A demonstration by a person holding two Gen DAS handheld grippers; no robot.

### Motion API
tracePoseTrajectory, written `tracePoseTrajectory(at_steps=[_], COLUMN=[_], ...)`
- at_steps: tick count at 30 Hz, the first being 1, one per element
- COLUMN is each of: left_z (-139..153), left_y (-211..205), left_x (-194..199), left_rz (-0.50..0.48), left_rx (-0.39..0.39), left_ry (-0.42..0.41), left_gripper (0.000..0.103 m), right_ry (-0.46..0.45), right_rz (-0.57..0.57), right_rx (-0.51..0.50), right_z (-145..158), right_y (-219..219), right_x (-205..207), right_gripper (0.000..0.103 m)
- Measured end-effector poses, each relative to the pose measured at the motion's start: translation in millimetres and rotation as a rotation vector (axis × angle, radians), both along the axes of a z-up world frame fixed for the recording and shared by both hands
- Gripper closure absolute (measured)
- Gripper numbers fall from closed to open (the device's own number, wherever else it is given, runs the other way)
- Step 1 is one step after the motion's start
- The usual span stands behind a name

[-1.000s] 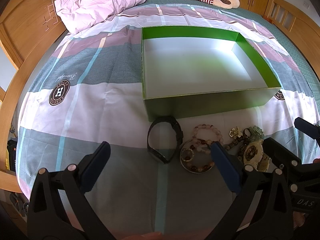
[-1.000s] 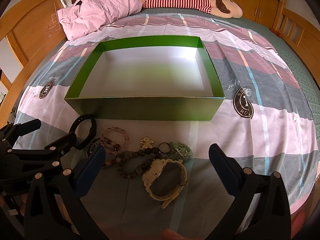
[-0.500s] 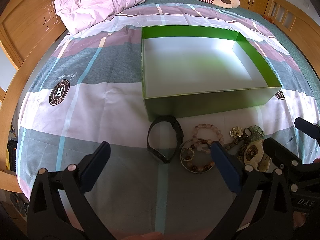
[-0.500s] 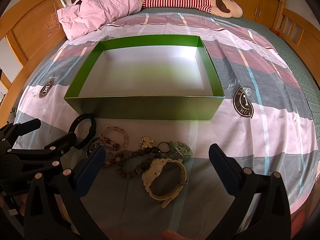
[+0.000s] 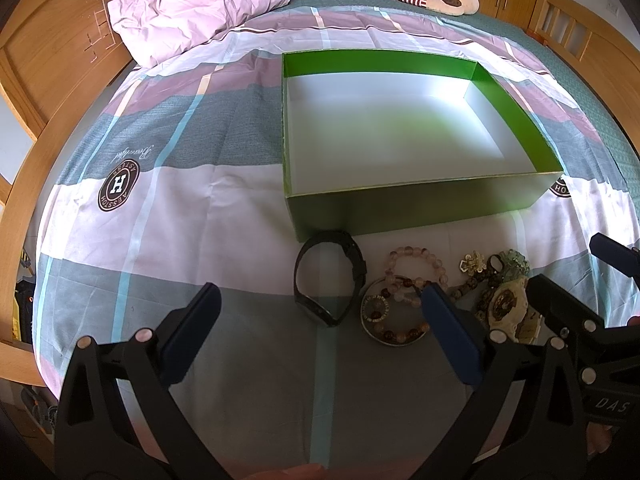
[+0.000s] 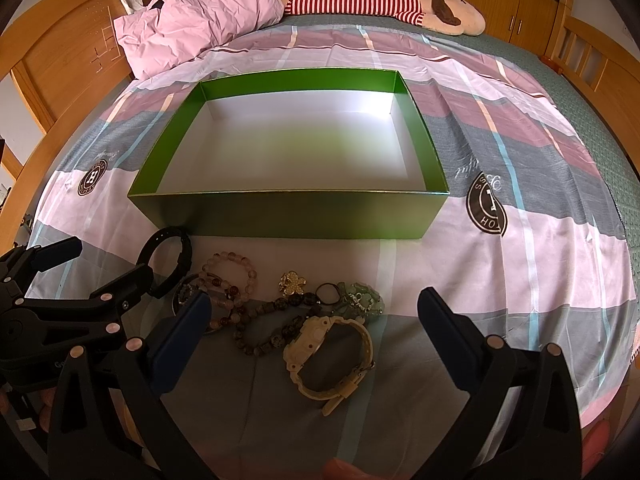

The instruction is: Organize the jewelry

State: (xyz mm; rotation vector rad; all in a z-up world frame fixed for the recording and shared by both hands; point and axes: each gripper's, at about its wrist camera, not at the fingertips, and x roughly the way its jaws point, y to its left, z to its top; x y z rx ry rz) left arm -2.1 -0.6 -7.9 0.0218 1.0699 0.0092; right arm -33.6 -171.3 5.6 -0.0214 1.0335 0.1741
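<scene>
- The left hand-held gripper (image 5: 320,320) hangs over the bed with its blue-padded fingers spread wide apart and nothing between them; the black watch (image 5: 329,278) lies on the sheet in the gap ahead of it.
- The right hand-held gripper (image 6: 316,320) is likewise wide apart and empty, poised above the cream watch (image 6: 330,354), which lies on its side on the grey band of the sheet.
- Just left of the cream watch, a dark bead strand (image 6: 272,330) curls across the cloth; beyond it sit a gold flower charm (image 6: 293,283) and a green jade piece (image 6: 360,298), close together.
- A pink bead bracelet (image 6: 230,270) lies beside the black watch, overlapping a round ring of amber beads (image 5: 394,316).
- All the jewelry rests in a row on the striped bedsheet (image 5: 160,208), just in front of the near wall of the green box (image 6: 288,216).
- The box is open and white inside.
- A pink pillow (image 6: 200,12) lies at the far end of the bed.
</scene>
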Motion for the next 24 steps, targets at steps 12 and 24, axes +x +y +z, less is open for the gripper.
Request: tracePoseTrajectory(at_steps=[12, 24], left_z=[-5.0, -40.1], left_y=[9.9, 50.1], left_x=[1.6, 18.2], left_rz=[0.03, 0.161], left_rx=[-0.005, -0.067], left_ry=[0.019, 0.182], left_gripper=[0.002, 0.016], right_ry=[-0.025, 0.243], right_rz=[-0.047, -0.092], right_rx=[-0.062, -0.086], right_z=[3.0, -35.6], right_y=[-15.4, -61.6], right_x=[1.5, 12.8], right_gripper=[0.001, 0.032])
